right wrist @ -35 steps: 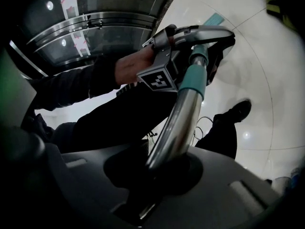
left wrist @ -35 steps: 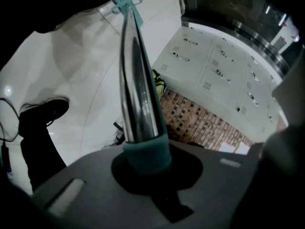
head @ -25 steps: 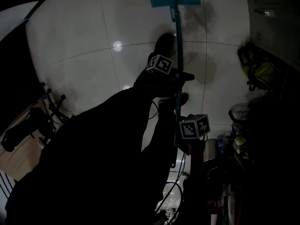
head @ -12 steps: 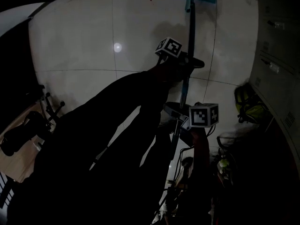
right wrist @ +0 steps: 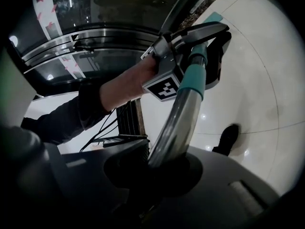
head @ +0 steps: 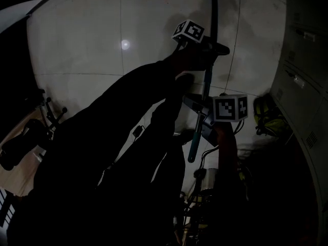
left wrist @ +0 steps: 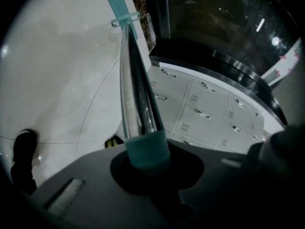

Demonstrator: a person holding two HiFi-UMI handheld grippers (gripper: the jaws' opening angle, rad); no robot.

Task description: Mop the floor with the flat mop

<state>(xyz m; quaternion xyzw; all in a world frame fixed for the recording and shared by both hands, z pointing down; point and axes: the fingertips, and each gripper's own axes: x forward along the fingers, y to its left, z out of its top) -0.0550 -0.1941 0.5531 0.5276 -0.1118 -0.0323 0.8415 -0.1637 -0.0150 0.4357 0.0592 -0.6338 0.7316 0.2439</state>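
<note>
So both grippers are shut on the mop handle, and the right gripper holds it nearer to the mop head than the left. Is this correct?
No, it is the reverse: the left gripper holds the mop handle nearer to the mop head. The right gripper view shows it ahead of the right gripper. Both are shut on the handle.

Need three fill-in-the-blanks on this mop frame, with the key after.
1. The left gripper is ___ on the handle.
2. The right gripper grips the handle ___ from the mop head than the left.
3. The floor is laid with large pale ___.
Missing: shut; farther; tiles.
</note>
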